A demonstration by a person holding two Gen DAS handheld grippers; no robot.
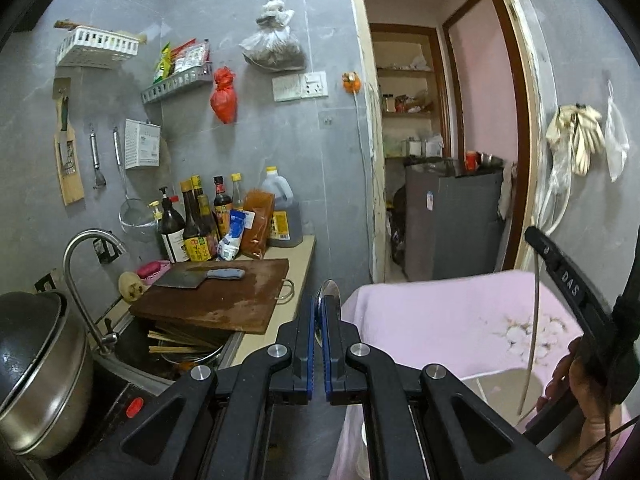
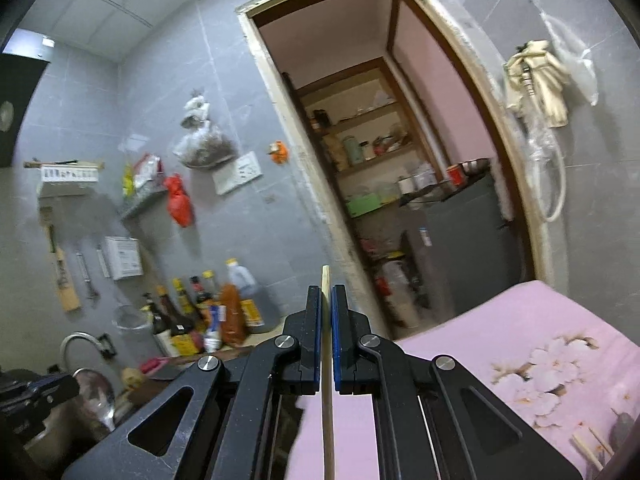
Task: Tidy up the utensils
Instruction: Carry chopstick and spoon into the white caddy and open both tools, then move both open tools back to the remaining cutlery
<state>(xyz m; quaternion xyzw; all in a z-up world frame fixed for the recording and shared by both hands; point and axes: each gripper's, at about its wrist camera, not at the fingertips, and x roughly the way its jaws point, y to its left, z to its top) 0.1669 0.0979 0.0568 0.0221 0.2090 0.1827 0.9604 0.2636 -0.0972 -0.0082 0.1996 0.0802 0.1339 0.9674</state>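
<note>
Spoon (image 1: 329, 300) being clamped in left gripper (image 1: 319, 312), chopstick (image 2: 327, 300) in right gripper (image 2: 326, 304); both being carried; drop-off spot likely needed next.

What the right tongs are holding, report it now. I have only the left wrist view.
Observer: The right tongs are shut on one pale wooden chopstick; its tip pokes out past the pads.
Operator: Now identify the metal edge in my left tongs.
Observer: The right wrist view shows it is a metal spoon, with its bowl seen face-on.
Operator: Check the table for leftovers.
Observer: A few loose chopsticks lie on the pink cloth, in that view's lower right corner.
</note>
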